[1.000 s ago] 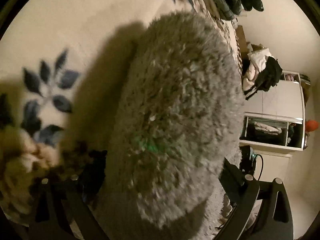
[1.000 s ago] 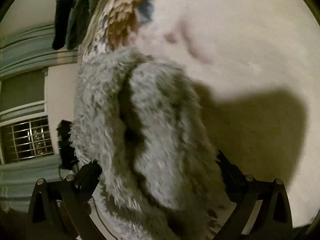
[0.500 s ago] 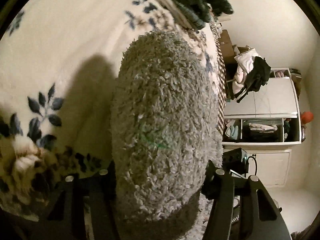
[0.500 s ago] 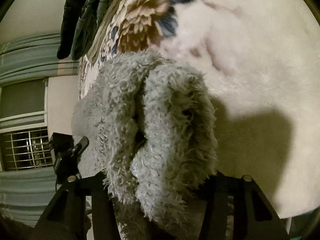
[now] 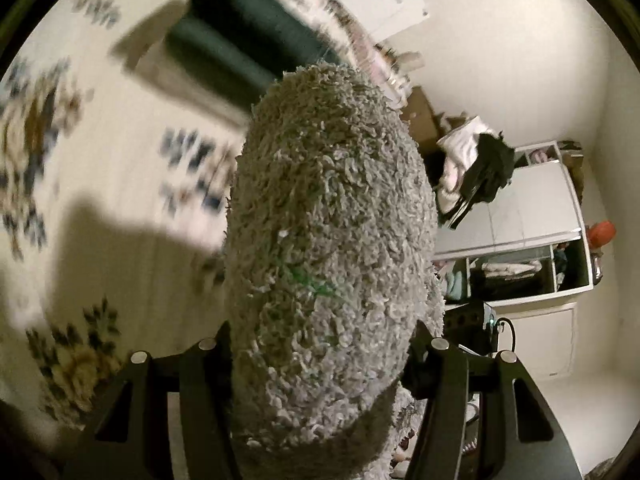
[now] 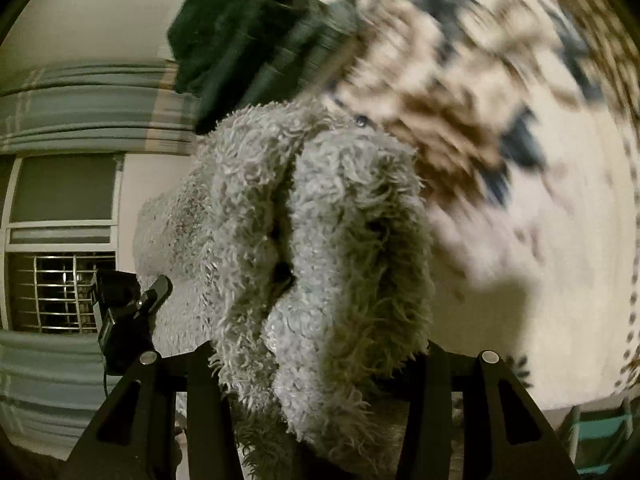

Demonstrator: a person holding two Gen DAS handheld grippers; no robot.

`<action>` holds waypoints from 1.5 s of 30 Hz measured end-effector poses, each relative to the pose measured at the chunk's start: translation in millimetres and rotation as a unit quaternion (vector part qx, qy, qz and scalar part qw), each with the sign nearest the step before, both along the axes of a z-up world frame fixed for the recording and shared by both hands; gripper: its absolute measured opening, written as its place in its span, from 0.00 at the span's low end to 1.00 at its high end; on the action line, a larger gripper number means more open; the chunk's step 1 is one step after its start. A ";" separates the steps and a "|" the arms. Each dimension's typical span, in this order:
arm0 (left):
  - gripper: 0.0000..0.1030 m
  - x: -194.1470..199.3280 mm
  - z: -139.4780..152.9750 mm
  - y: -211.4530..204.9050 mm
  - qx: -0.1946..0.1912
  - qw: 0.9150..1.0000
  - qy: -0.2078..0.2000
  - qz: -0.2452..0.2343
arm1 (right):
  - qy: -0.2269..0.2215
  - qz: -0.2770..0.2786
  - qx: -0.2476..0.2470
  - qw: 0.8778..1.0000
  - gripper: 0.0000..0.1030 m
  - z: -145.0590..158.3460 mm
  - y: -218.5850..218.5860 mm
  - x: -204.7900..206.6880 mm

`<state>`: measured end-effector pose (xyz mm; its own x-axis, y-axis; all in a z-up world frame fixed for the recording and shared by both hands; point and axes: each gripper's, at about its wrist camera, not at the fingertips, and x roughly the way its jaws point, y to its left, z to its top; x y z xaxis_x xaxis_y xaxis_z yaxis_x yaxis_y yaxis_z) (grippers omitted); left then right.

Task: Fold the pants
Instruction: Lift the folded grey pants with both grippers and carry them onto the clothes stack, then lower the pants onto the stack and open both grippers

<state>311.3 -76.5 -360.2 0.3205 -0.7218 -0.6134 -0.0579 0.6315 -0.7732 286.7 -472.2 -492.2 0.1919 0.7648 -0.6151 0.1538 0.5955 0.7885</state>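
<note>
Bed (image 5: 120, 208): cream spread with blue and brown flowers, fills the background of both wrist views, blurred. Dark folded clothes (image 6: 240, 28) lie near its far edge.

Pants (image 5: 332, 248): grey, shaggy fleece. Each wrist view shows one thick bunch, raised clear of the spread, with a shadow on the cloth beneath. In the right view the bunch (image 6: 316, 248) shows a deep crease down its middle, so I read at least two layers there. The rest of the garment hangs below the frame; I cannot tell how much trails on the bed.

Left gripper (image 5: 320, 364): fingers about half apart, clamped on the fleece from both sides.

Right gripper (image 6: 320, 368): its jaws have just been closing, and the fleece is packed between them, held.

Step, as I judge it: lift phase of a fold, both ends pinched and carried up together.

Next move calls for: level hands, carry the raised edge across toward the far edge of the bed, lower it flat, release only once the layers lie matched.
</note>
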 end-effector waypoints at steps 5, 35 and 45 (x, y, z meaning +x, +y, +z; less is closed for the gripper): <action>0.53 84.7 51.2 11.7 -0.009 1.000 -0.021 0.012 | -0.034 -0.004 -0.009 0.999 0.47 72.5 14.4 74.2; 0.85 360.0 23.7 69.3 0.272 0.961 -0.040 0.014 | -0.032 0.045 -0.269 0.961 0.94 79.1 148.6 454.9; 0.85 306.5 76.5 37.4 0.392 0.916 -0.088 0.006 | -0.110 -0.006 -0.431 0.895 1.00 167.8 182.4 355.3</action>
